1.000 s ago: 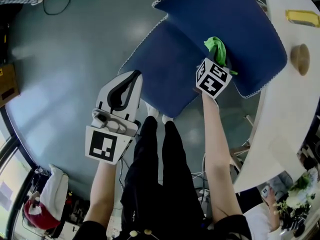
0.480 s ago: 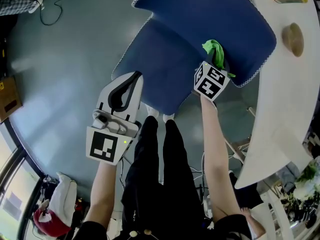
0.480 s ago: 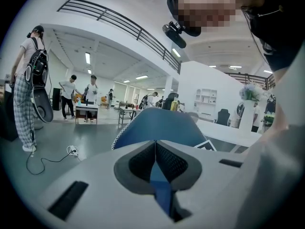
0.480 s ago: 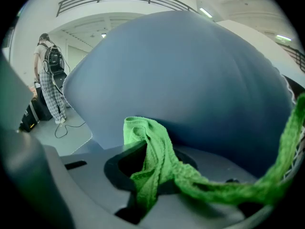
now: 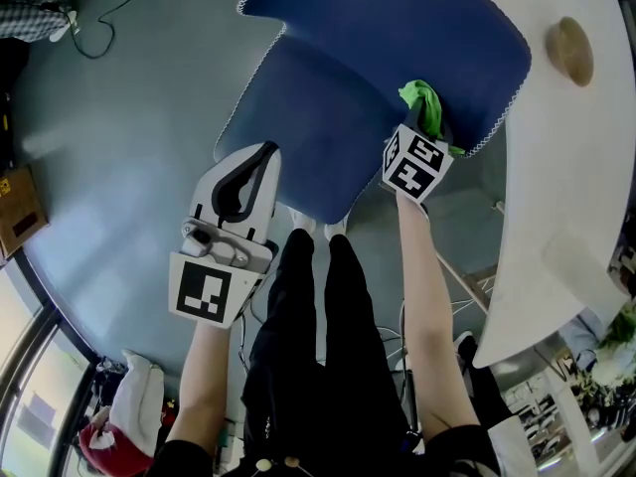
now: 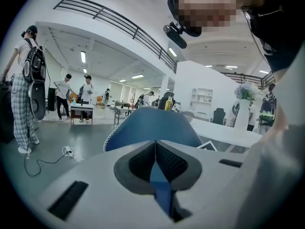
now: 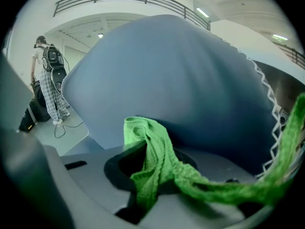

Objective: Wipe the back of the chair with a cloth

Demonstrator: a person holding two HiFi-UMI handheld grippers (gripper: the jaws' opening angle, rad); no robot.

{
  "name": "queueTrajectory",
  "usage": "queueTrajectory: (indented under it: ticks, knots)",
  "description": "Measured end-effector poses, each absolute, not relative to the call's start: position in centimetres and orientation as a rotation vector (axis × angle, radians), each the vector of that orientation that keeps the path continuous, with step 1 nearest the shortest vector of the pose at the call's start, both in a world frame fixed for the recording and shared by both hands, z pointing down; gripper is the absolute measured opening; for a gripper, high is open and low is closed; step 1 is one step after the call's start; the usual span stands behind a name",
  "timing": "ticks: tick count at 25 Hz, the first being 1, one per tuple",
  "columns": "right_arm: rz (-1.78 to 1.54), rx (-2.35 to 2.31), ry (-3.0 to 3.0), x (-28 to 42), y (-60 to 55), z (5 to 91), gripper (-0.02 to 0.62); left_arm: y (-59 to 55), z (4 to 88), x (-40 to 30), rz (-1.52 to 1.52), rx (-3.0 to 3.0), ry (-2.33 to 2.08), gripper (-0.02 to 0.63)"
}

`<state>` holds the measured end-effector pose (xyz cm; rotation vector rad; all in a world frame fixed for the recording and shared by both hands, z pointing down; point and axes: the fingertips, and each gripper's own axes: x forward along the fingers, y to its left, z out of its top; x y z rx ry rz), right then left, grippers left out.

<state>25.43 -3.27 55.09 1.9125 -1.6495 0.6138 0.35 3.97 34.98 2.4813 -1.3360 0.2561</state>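
Observation:
The blue chair stands in front of me; its backrest (image 5: pixel 397 38) fills the top of the head view and its seat (image 5: pixel 308 127) lies below it. My right gripper (image 5: pixel 429 119) is shut on a green cloth (image 5: pixel 422 105) and presses it against the lower right of the backrest (image 7: pixel 181 75). In the right gripper view the green cloth (image 7: pixel 157 166) bunches between the jaws and trails to the right. My left gripper (image 5: pixel 241 189) hangs shut and empty near the seat's front left corner, apart from the chair (image 6: pixel 152 128).
A white curved table (image 5: pixel 566 167) runs along the right, close to the chair back, with a brown round object (image 5: pixel 568 50) on it. Grey floor (image 5: pixel 119 127) spreads to the left, with a cable (image 5: pixel 109 13) at the top left. People stand far off (image 6: pixel 26 80).
The right gripper with the cloth has stayed on the lower right of the backrest, shifting slightly up and left in view as my head moved. The left gripper has held still.

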Motion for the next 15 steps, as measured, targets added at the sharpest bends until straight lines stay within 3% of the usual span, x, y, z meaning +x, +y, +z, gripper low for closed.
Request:
queueTrajectory:
  ticks: [15]
  knots:
    - [0.692, 1.984, -1.597, 27.1, -0.8, 55.6, 0.046, 4.7, 34.9, 1.8, 0.252, 2.490, -1.323, 0.008]
